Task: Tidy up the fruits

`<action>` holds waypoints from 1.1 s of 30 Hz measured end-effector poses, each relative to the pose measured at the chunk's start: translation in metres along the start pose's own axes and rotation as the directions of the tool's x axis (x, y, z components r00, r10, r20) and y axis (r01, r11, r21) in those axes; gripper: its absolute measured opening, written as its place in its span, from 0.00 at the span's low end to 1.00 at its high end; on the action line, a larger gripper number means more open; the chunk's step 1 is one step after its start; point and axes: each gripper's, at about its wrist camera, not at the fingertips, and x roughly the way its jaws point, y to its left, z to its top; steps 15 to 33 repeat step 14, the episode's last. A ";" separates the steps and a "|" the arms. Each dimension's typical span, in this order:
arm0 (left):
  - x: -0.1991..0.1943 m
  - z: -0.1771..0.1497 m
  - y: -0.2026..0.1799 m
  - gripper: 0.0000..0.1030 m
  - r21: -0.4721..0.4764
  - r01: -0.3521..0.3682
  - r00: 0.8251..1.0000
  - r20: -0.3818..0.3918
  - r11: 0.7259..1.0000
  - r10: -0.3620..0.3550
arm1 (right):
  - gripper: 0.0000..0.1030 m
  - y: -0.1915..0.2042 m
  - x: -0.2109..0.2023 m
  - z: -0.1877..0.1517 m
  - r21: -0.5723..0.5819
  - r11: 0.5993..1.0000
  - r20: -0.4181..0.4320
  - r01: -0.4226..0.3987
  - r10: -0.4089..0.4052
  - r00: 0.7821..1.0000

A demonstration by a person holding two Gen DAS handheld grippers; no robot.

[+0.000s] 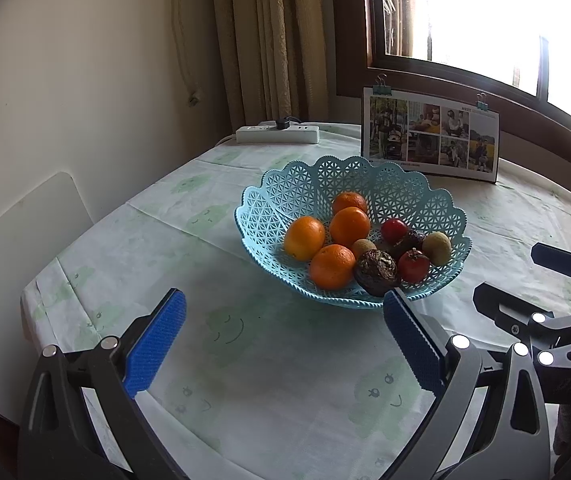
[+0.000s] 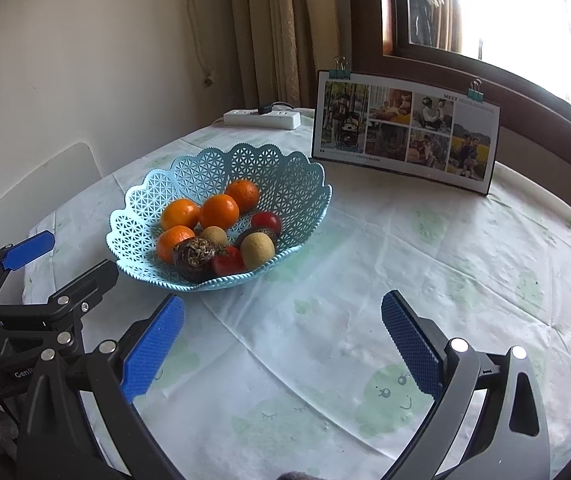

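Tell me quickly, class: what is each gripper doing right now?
Left gripper: open, holding nothing, above the tablecloth just short of the basket.
Right gripper: open, holding nothing.

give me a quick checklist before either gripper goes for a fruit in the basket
1. Left gripper jaws open and empty: ok.
2. Right gripper jaws open and empty: ok.
3. Blue basket upright on the tablecloth, fruit all inside: ok.
4. Path to the basket clear of the photo board and power strip: ok, both stand behind the basket.
5. Nearest fruit free to grasp: not ok, the dark wrinkled fruit is pressed between an orange and a red fruit.
6. Fruit firmness: cannot tell.
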 end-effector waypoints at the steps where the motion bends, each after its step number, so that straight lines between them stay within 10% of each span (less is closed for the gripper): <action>1: 0.000 0.000 0.000 0.97 0.001 0.000 1.000 0.000 1.000 0.000 | 0.95 0.000 -0.001 0.001 0.000 1.000 0.003 0.005 -0.005 1.000; 14: -0.011 0.004 -0.037 0.97 0.051 0.056 0.998 0.003 0.997 -0.056 | 0.95 -0.043 -0.016 -0.011 0.076 0.979 -0.063 0.191 -0.186 0.981; 33: -0.011 0.004 -0.037 0.97 0.051 0.056 0.998 0.003 0.997 -0.056 | 0.95 -0.043 -0.016 -0.011 0.076 0.979 -0.063 0.191 -0.186 0.981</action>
